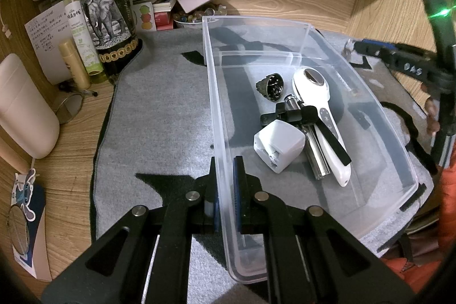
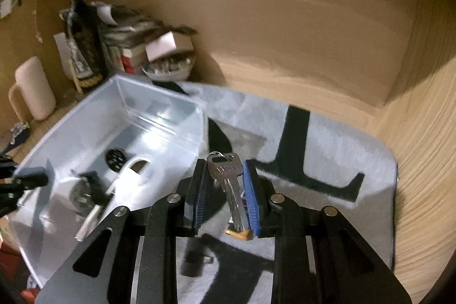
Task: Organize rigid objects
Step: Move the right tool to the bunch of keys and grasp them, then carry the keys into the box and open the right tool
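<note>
Left gripper clamps clear plastic bin wall; ahead inside: white cube adapter, white handheld device, metal grinder. Right gripper carries silver key, bin to its left.

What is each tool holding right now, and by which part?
The left tool is clamped on the near left wall of the clear plastic bin. The right tool holds a silver key along its blade, head pointing outward.
</note>
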A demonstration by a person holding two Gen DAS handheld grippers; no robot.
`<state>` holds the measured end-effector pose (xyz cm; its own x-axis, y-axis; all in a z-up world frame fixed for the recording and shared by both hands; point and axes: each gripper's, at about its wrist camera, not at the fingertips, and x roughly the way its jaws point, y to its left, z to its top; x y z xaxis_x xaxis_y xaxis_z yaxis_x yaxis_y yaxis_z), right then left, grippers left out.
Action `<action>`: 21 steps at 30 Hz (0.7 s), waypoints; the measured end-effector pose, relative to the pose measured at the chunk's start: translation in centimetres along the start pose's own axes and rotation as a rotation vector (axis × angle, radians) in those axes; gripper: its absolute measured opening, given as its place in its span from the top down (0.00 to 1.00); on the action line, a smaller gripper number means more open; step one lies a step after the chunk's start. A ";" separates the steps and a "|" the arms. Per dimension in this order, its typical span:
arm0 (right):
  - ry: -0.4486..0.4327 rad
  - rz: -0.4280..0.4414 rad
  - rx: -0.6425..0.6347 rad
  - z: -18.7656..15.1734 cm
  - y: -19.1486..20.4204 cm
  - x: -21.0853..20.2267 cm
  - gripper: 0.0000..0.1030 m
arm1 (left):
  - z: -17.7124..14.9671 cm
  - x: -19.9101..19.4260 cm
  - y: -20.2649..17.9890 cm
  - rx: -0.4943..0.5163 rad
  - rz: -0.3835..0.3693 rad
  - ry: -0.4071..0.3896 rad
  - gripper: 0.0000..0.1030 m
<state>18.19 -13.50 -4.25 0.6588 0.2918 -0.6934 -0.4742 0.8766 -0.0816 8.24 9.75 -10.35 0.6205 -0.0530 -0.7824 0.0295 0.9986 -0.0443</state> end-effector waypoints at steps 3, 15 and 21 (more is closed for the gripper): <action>-0.047 0.005 -0.010 0.7 0.7 -1.7 0.78 | 0.0 0.0 0.0 -0.001 -0.001 0.000 0.93; -0.200 0.054 -0.084 2.8 4.1 -6.6 0.78 | 0.0 0.0 0.0 0.001 0.002 -0.001 0.93; -0.229 0.097 -0.125 3.1 6.1 -7.2 0.78 | 0.1 0.1 0.1 -0.005 -0.002 0.001 0.93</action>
<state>12.37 -9.02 2.48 0.7148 0.4633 -0.5238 -0.6004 0.7906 -0.1201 8.35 9.80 -10.34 0.6199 -0.0550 -0.7827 0.0269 0.9984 -0.0488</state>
